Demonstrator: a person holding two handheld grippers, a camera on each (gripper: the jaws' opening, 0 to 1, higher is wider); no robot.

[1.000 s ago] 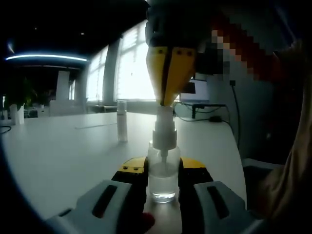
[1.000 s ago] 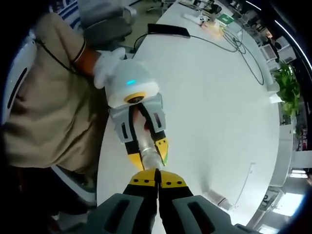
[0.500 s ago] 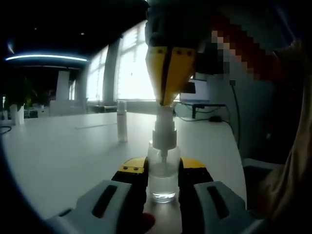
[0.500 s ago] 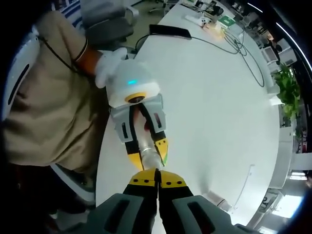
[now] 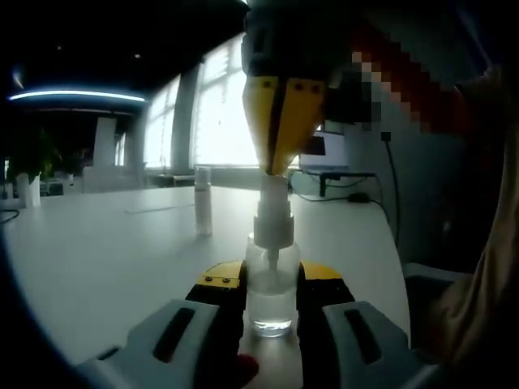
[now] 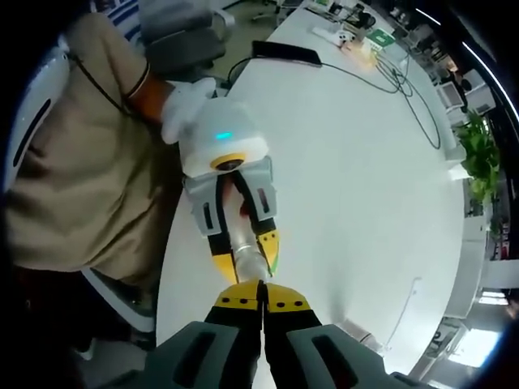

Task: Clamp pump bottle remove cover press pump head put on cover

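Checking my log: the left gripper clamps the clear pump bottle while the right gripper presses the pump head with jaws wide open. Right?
Not quite. The right gripper has its jaws shut, tips together on the pump head, as the left gripper view shows. The left gripper does clamp the clear pump bottle.

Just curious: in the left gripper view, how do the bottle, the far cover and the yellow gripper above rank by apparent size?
1. Right gripper
2. Bottle
3. Cover, though it stands farther away, so it may only look smallest.

An open-plan office: a long white table carries a black laptop, trailing cables and small desk clutter, a grey swivel chair stands alongside, potted plants line the edge, and tall windows sit under a ceiling light strip
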